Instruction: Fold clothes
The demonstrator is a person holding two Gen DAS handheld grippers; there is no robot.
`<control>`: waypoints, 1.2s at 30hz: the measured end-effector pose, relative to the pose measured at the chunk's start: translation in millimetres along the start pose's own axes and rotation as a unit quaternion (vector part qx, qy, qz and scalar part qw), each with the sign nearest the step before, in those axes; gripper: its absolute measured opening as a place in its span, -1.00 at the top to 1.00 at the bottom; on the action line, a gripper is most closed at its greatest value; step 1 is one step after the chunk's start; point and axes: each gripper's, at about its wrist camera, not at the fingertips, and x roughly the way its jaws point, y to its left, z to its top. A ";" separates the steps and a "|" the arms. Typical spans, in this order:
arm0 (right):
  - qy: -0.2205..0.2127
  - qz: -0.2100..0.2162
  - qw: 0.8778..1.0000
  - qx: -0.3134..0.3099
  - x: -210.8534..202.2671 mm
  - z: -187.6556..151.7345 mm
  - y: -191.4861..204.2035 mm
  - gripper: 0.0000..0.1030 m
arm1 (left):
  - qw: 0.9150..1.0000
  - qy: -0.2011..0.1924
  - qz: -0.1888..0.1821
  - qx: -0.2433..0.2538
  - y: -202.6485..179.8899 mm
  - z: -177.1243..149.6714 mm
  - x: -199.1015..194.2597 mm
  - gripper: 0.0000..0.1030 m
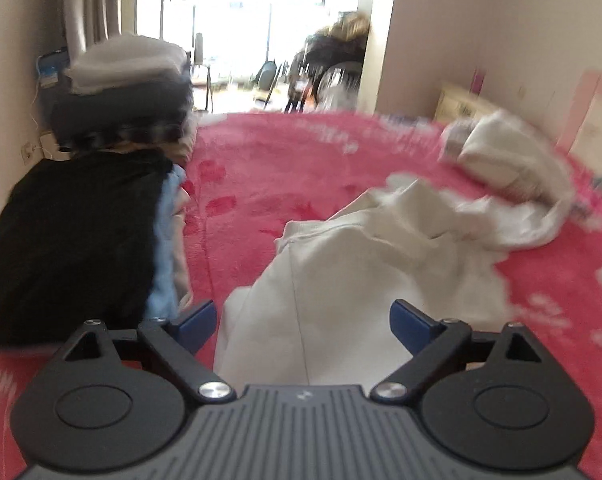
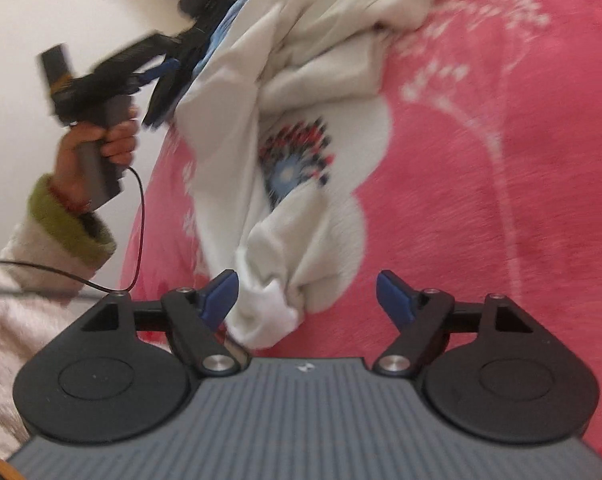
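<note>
garment: cream garment point(image 1: 341, 280) lies crumpled on the pink blanket point(image 1: 285, 168) of the bed, not yet folded
long axis: runs from right under the left fingers away and to the right, ending in a bunched heap far right
left gripper point(image 1: 303, 320): fingers spread wide, cloth below and between them, not pinched
right gripper point(image 2: 305, 298): fingers spread, a bunched cream end point(image 2: 273, 304) sits between them nearer the left finger, pads not pressing it
nearer hand: both at an end of the cloth; right one looks closer to a grabbable bunch
other hand: person's hand point(image 2: 105, 140) holding the left tool, seen from right wrist view, at the garment's far edge
folded stack: dark and light-blue pile point(image 1: 81, 240) left of the garment, apart from it
blur: heavy, edges of cloth hard to trace
</note>
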 end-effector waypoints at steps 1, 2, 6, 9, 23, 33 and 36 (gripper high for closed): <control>-0.009 -0.002 1.000 0.004 -3.3 1.4 -1.7 -0.48 | 1.000 0.015 0.005 0.005 -2.3 6.1 17.0 -0.67; -0.018 -0.004 1.000 0.007 -5.4 3.4 -2.6 -0.48 | 1.000 0.027 0.004 0.000 -2.6 9.7 28.6 -0.26; -0.057 -0.022 0.998 -0.008 -7.9 15.9 -0.6 -0.48 | 0.997 0.015 -0.024 -0.069 6.6 11.5 33.5 0.92; -0.095 -0.043 0.993 -0.050 -11.7 39.8 4.6 -0.48 | 0.994 -0.065 -0.058 -0.073 10.6 -3.2 -4.6 0.92; -0.230 -0.006 0.969 -0.089 16.9 207.6 27.0 -0.44 | 0.982 -0.123 -0.126 -0.062 68.3 -88.5 -170.1 0.92; -0.152 0.051 0.982 0.098 44.7 163.1 -19.2 -0.46 | 0.986 -0.017 -0.143 0.089 16.1 -159.2 -158.8 0.92; -0.126 0.074 0.971 0.191 57.9 152.6 -45.5 -0.47 | 0.987 -0.004 -0.136 0.089 9.1 -165.2 -148.0 0.91</control>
